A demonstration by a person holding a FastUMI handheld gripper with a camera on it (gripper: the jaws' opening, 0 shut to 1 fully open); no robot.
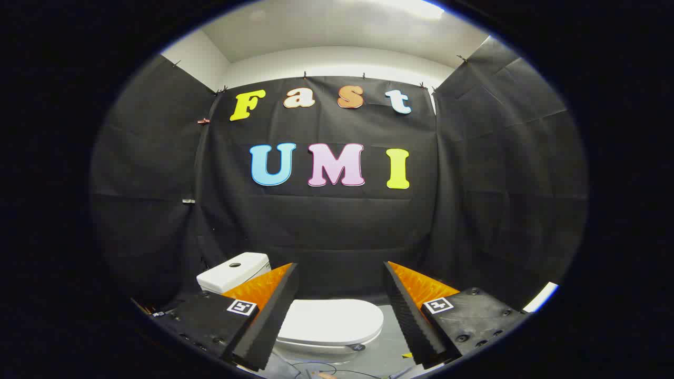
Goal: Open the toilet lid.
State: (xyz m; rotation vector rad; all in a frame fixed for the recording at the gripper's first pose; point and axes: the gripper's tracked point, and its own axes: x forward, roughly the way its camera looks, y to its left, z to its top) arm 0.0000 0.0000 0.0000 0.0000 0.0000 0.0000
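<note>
I see my gripper with its jaws spread wide and holding nothing; open air lies between the two fingers. The toilet lid lies shut and flat on the bowl, just ahead of and below the fingertips, framed in the gap between them, with its rounded front edge swinging toward my 4 o'clock. Nothing touches that edge, and there is clear floor beside it. At my 10 o'clock, beyond the left finger, the cistern stands boxy and glossy white with a round button on top. Thin cables loop on the grey floor at 6 o'clock. Black creased cloth closes off the booth from 9 to 3.
</note>
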